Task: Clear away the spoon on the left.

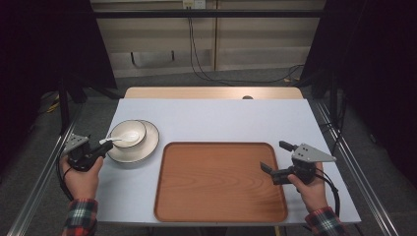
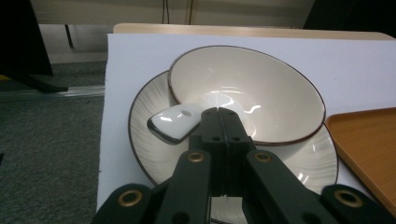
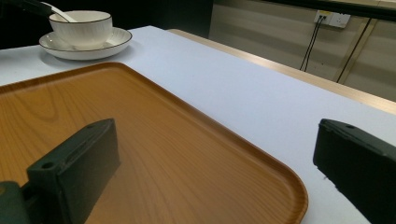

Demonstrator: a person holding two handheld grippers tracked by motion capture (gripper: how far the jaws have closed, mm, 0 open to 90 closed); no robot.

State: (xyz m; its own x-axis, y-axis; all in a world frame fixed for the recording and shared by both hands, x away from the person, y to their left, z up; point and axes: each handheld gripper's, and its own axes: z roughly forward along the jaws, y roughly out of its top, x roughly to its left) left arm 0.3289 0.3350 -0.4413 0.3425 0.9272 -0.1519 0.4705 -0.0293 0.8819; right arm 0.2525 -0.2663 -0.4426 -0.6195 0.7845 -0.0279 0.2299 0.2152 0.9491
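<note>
**Spoon handle clamped at table's left edge; tray lies bare at centre**

The left gripper has its jaws closed together on the handle of a white spoon, whose scoop lies in the cream bowl. The bowl sits off-centre on a ribbed plate close to the left edge of the pale table. In the left gripper view the handle's flat end juts out to the left of the shut jaw tips, over the plate and the bowl's near rim. A thin strip of table separates the plate from the wooden tray, which reaches almost to the near edge and carries nothing. Beyond tray and crockery, the far half of the table is open surface. The right gripper hangs over the tray's right rim, jaws spread wide with nothing between them, well apart from the spoon.
</note>
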